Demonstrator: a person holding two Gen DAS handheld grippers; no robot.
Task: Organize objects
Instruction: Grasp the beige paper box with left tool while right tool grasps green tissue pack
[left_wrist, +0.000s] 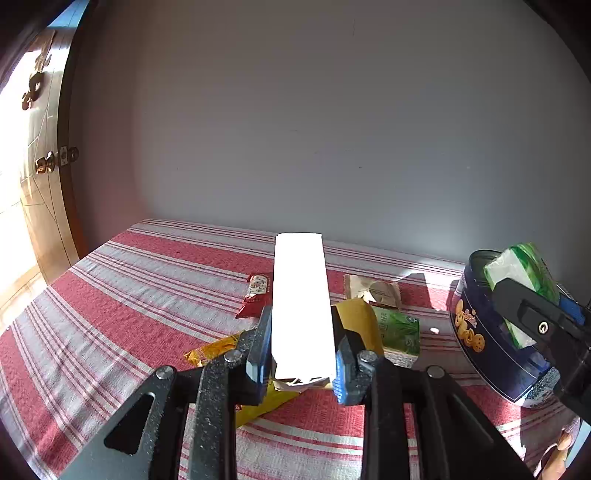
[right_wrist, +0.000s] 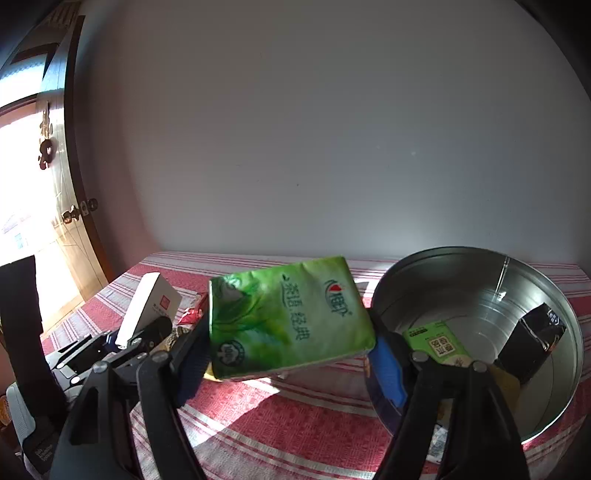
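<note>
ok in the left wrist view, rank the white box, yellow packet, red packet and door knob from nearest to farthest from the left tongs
1. white box, clamped between the left tongs
2. yellow packet, just under and left of them
3. red packet, farther back on the cloth, left of the box
4. door knob, far left

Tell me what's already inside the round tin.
In the right wrist view the round tin holds a green packet and a black packet. The right gripper, clamped on a green tissue pack, covers the near floor.
</note>
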